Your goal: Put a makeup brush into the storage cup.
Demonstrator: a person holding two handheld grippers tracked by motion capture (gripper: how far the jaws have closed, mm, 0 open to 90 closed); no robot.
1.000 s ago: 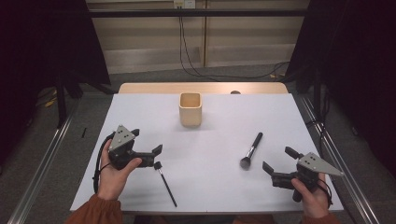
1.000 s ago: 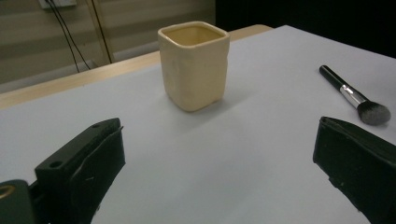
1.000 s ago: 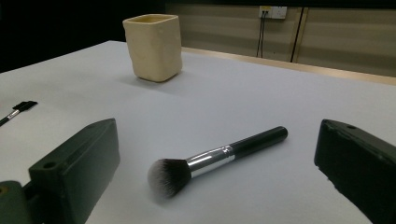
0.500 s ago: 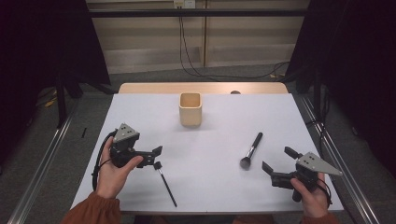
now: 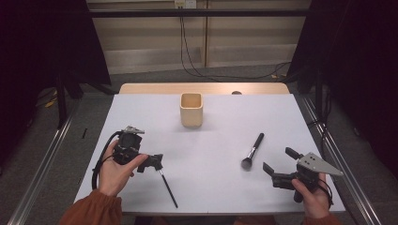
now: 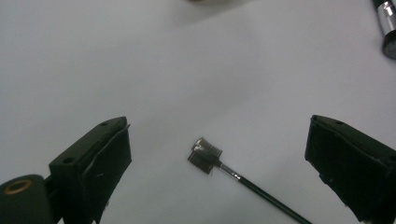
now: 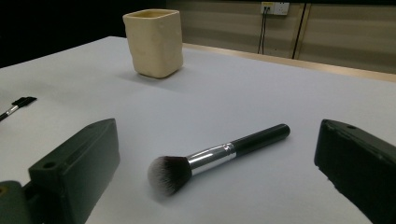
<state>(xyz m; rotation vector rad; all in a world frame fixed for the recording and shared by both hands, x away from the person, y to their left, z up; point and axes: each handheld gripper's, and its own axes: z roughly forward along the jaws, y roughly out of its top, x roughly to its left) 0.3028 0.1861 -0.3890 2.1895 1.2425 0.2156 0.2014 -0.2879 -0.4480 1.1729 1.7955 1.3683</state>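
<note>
High view looks down and forward over the whole table. Left gripper view faces steeply down, close. Right gripper view is low, near-level. Both share the cup.

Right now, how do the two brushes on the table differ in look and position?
The thin brush has a slim black stick and a small flat comb-like head; the powder brush has a thick black handle, a silver collar and a round fluffy head. The thin brush lies between the open jaws of the left gripper; the powder brush lies in front of the open right gripper. Both lie flat on the white table, untouched.
</note>
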